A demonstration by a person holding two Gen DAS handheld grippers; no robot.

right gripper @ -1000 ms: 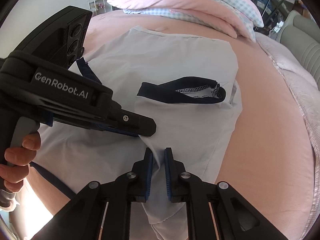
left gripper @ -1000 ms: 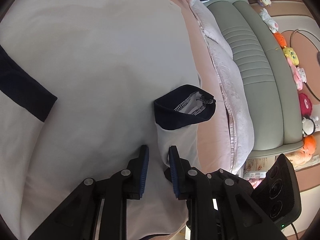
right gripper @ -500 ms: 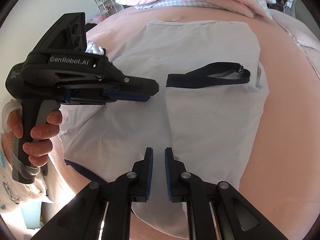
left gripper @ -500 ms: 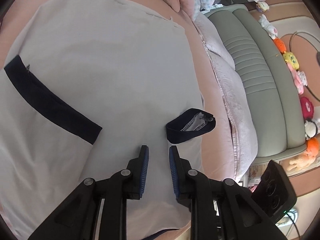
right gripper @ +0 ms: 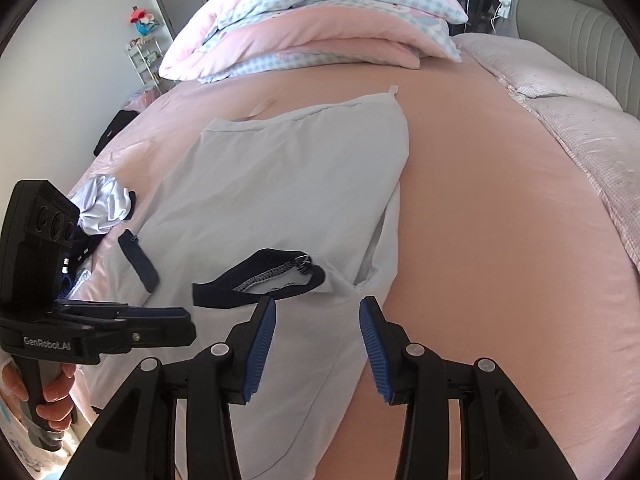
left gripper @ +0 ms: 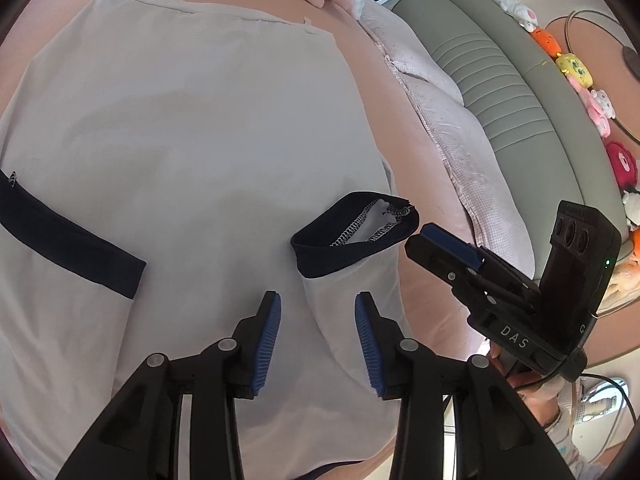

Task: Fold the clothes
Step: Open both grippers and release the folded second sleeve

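A light grey T-shirt [left gripper: 200, 140] [right gripper: 280, 184] with navy cuffs lies spread on the pink bed sheet [right gripper: 480, 200]. One sleeve is folded in over the body, its navy cuff [left gripper: 320, 256] [right gripper: 224, 296] gaping open. The other cuff [left gripper: 72, 248] lies flat at the left. My left gripper [left gripper: 318, 320] hovers over the folded sleeve, jaws opening, pads clear of the cloth. My right gripper [right gripper: 318, 332] stands over the shirt's near right edge, jaws also opening with nothing pinched. Each gripper shows in the other's view: the right gripper [left gripper: 440, 240] beside the cuff, the left gripper [right gripper: 176, 322] in a hand [right gripper: 52, 392].
Folded pink and checked quilts [right gripper: 320, 28] are stacked at the bed's far end. A crumpled white garment [right gripper: 104, 204] and a dark item [right gripper: 116, 128] lie at the bed's left edge. A grey-green padded headboard [left gripper: 500, 80] with plush toys [left gripper: 576, 68] runs along the right.
Both pairs of jaws have spread from nearly shut to wide. The right gripper has let go of the sleeve cloth and drawn back to the right. The left gripper has lifted a little.
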